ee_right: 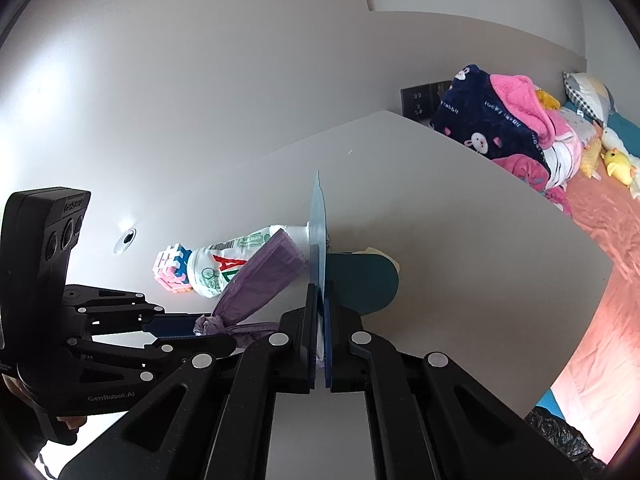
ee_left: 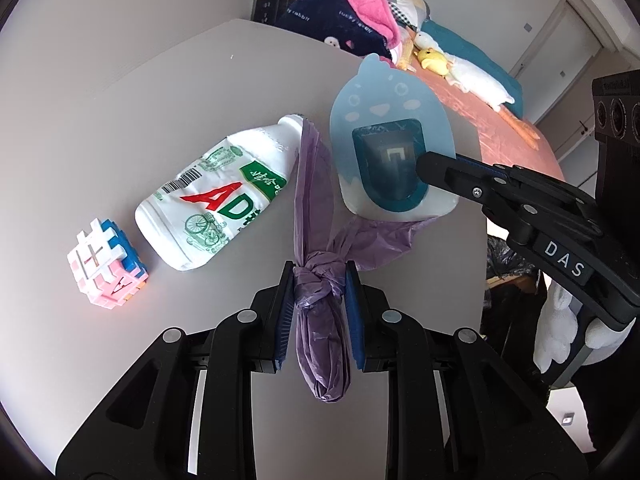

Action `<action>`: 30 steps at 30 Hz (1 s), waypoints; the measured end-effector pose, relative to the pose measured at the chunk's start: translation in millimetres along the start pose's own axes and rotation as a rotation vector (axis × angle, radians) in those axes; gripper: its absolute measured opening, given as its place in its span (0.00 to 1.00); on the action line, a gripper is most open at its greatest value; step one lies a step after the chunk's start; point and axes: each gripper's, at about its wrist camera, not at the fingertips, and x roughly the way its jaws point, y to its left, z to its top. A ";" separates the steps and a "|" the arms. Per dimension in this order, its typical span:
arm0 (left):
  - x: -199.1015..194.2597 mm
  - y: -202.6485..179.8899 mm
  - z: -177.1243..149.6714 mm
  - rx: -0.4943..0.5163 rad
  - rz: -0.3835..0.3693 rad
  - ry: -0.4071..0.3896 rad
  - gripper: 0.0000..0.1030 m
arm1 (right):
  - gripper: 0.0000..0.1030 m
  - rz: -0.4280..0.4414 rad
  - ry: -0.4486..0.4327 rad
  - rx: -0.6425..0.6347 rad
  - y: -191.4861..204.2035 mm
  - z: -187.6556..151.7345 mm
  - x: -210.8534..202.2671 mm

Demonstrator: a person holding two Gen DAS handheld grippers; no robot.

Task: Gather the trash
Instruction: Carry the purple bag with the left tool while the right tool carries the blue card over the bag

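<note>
My left gripper (ee_left: 318,280) is shut on the knot of a purple plastic bag (ee_left: 320,320), also seen in the right wrist view (ee_right: 256,276). My right gripper (ee_right: 320,300) is shut on the edge of a pale blue bird-shaped dustpan-like plate (ee_right: 318,216), which shows face-on in the left wrist view (ee_left: 384,120) with a teal pocket; part of the purple bag lies under it. A crushed white "AD" drink bottle (ee_left: 216,196) lies on the grey table (ee_left: 160,100) left of the bag, also visible in the right wrist view (ee_right: 224,260).
A pink, white and blue block cube (ee_left: 108,264) sits left of the bottle. A bed with a pink sheet (ee_left: 500,132), dark blanket (ee_left: 332,12) and plush toys lies beyond the table's far edge. A black bag (ee_right: 560,440) is below the table's right edge.
</note>
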 end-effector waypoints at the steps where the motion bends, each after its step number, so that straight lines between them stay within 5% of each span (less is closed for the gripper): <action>1: -3.3 -1.0 0.0 0.003 -0.001 -0.007 0.21 | 0.03 -0.005 -0.008 0.002 0.7 0.2 -4.9; 17: -55.7 -40.0 -10.7 0.100 -0.037 -0.089 0.19 | 0.03 -0.140 -0.133 0.058 -13.8 -19.3 -103.1; 30: -59.9 -104.0 -14.3 0.223 -0.114 -0.084 0.19 | 0.03 -0.250 -0.169 0.142 -33.1 -58.3 -163.6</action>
